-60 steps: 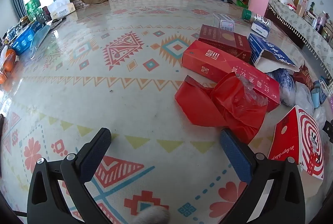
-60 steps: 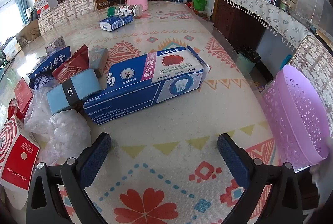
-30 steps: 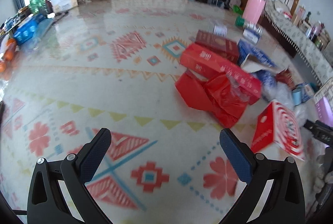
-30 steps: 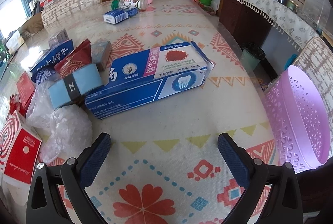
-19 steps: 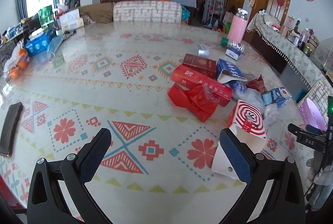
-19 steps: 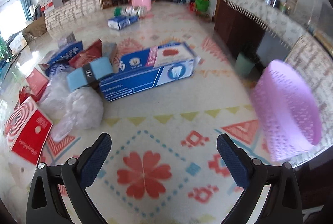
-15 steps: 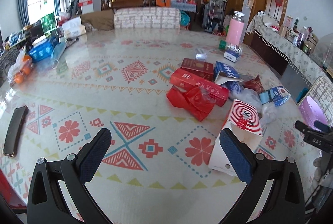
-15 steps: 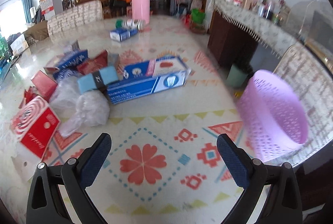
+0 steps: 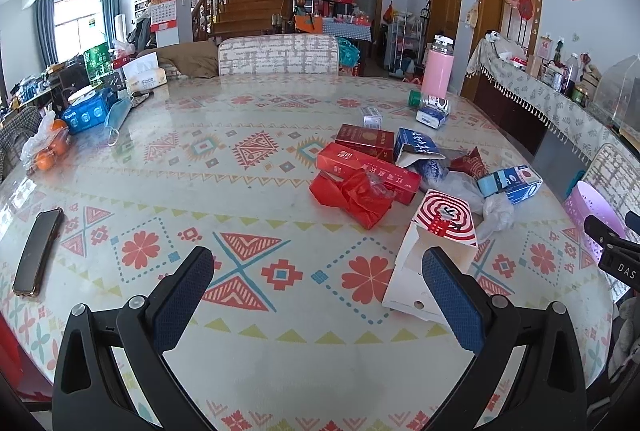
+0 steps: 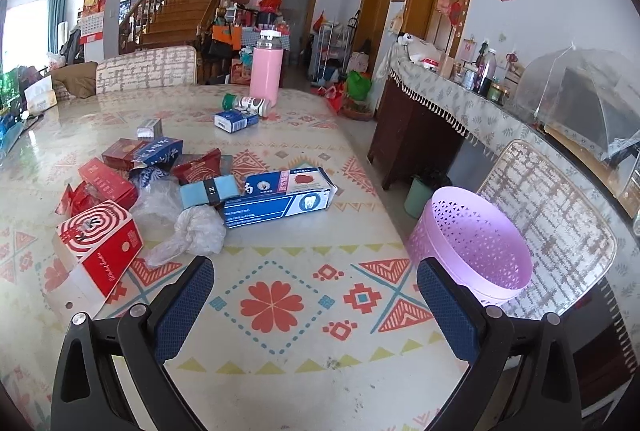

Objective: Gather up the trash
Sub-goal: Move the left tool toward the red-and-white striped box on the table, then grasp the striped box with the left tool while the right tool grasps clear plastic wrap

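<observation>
Both tongs empty and spread wide, hovering above the near edge of the surface (image 10: 280, 363); left tongs (image 9: 318, 295) over bare pattern, right tongs (image 10: 314, 297) likewise, nothing between the fingers of either; no trash collected yet by the look of it.

Nearest trash: red-and-white spiral box (image 10: 98, 243) near the near edge, its white flap open toward the edge; risk: grabbed by the flap it folds or slips out, or gets nudged off the near edge.

Just behind it, crumpled clear plastic bags (image 10: 192, 231), touching the box and the items beyond; risk: thin film slides between the fingers, or drags neighbours along when lifted.

Light blue packet (image 10: 210, 193) resting against the long blue toothpaste box (image 10: 280, 199); risk: long box held at one end tips and swings, may clip the basket rim.

Red plastic bag (image 9: 356, 197) and red cartons (image 9: 368, 171) further in on the pile's left, blue torn box (image 9: 416, 149) behind; overlapping, so one pull shifts the heap.

Pink basket (image 10: 476, 243) sits off the right edge of the surface, apparently on a chair (image 10: 548, 207), tilted toward the camera; risk: drops miss the opening, or a knock topples it off the seat; support underneath is not visible.

Far end: pink bottle (image 10: 266, 73), lying jar (image 10: 246, 103), small blue box (image 10: 236, 119); phone (image 9: 38, 251) at the left edge; risk: taking non-trash by mistake.
</observation>
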The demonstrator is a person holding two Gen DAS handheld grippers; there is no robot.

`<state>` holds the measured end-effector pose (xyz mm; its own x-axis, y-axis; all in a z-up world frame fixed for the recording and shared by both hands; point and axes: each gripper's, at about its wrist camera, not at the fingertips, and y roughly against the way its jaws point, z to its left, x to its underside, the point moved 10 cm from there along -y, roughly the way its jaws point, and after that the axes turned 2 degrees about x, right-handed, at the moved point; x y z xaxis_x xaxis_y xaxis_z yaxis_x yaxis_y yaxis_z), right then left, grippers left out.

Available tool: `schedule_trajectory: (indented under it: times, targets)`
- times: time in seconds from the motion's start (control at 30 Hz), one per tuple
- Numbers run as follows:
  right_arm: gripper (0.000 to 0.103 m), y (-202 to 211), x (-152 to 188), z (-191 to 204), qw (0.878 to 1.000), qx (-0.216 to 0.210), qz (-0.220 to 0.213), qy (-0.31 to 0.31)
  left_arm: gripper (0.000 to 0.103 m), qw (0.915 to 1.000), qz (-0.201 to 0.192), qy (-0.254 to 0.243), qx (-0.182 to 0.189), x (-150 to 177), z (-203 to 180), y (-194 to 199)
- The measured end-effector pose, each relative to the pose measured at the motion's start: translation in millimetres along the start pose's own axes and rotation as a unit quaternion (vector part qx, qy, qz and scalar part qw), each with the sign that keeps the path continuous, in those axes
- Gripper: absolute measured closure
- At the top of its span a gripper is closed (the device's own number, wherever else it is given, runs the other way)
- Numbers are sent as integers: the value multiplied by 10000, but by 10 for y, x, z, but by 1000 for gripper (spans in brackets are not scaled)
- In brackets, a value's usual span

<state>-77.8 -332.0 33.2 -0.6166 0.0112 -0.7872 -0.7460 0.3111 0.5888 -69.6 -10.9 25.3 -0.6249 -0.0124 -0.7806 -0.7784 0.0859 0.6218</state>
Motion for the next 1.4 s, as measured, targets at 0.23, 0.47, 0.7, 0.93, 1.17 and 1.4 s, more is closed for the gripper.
schedule_trajectory:
  times: [0.23, 0.47, 0.7, 0.93, 1.17, 1.4]
  targets:
    - [0, 55, 37, -35, 9999, 56, -102, -97, 0, 9998, -104, -49, -180, 8, 10, 47]
    - [0, 18, 199, 84, 9976, -633, -170, -237, 0, 9996, -111, -113, -242, 20, -63, 65]
    - [1, 52, 199, 83, 9957, -863, -158, -288, 0, 9988, -82, -461, -141, 51, -255, 4]
    - [2, -75, 220, 132, 9926, -1134, 116, -427, 0, 9979, 66, -625, -178, 94, -425, -96]
    - [2, -161, 282, 268, 9901, -1351, 249, -300, 0, 9965, 240, -798, 86, 115, -573, -232]
    - [2, -277, 191, 233, 9861, -1560, 351, -449, 0, 9935, 358, -795, 732, 26, -764, -416]
